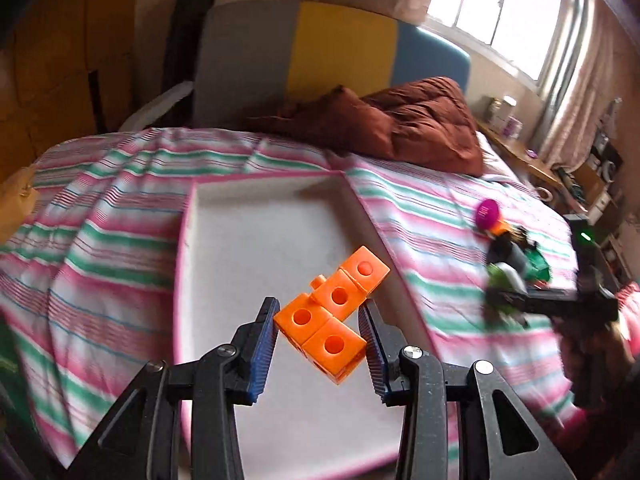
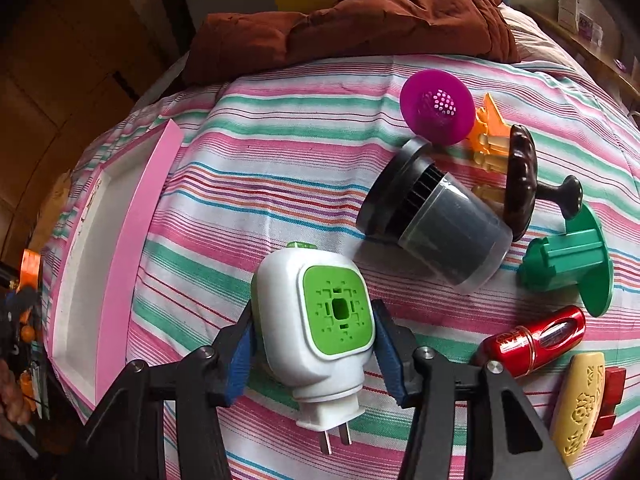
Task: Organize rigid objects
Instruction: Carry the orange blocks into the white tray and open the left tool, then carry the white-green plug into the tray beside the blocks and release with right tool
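Orange blocks (image 1: 330, 316) sit clamped in my left tongs (image 1: 320, 344) over the pink tray (image 1: 188, 240). My right tongs (image 2: 312, 344) hug the white plug (image 2: 316, 320). If I tip them, the blocks could snap apart.

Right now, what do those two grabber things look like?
Both look alike. The left gripper and the right gripper each have black angular arms joined by round silver bolts. Their fingers carry ribbed blue pads. In the left view, the right one shows a small green light.
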A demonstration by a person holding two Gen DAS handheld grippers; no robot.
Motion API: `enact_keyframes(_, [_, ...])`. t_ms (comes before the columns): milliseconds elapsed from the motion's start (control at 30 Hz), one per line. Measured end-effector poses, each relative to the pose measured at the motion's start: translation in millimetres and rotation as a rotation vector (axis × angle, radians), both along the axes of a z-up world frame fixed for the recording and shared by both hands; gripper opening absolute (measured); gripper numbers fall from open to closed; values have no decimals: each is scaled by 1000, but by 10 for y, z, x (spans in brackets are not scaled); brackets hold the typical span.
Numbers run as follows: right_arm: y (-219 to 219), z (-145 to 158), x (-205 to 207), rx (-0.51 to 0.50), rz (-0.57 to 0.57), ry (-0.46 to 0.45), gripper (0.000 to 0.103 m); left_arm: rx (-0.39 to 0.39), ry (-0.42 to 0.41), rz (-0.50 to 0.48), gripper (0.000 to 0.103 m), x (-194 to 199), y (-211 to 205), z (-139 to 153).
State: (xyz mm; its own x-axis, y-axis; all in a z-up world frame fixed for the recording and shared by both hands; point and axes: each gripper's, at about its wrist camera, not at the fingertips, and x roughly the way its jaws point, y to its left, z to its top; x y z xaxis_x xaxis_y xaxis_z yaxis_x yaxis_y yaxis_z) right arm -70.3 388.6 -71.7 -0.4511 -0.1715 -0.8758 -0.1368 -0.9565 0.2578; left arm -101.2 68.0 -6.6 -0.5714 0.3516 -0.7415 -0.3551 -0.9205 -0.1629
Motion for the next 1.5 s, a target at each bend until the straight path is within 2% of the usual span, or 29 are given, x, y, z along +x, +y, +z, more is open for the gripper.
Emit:
enact_keyframes(300, [-80,2,-14,50,23,0,53,-81,-9,121,41,-766,-94,-208])
enact_keyframes(500, [-91,10,6,64,28,1,53,-125,-54,180,42,-955,-148,-426])
enact_keyframes(533, [-92,11,5,64,28,1,53,-122,-62,182,48,-942,-160,-442])
enact_keyframes(567, [-92,10,3,63,28,1,53,-117,-65,185,58,-924,-174,-443])
enact_keyframes(600, [-90,9,3,62,28,1,53,-106,-58,191,59,-888,-196,-437])
enact_keyframes(833, [-84,7,17,62,23,2,53,-92,-3,220,59,-407,-222,-290])
enact_keyframes(1133, [-159,14,21,103,18,19,53,-90,14,131,59,391,45,-202])
enact_keyframes(1500, [-349,20,112,153,-19,31,52,-97,2,83,59,812,157,-188])
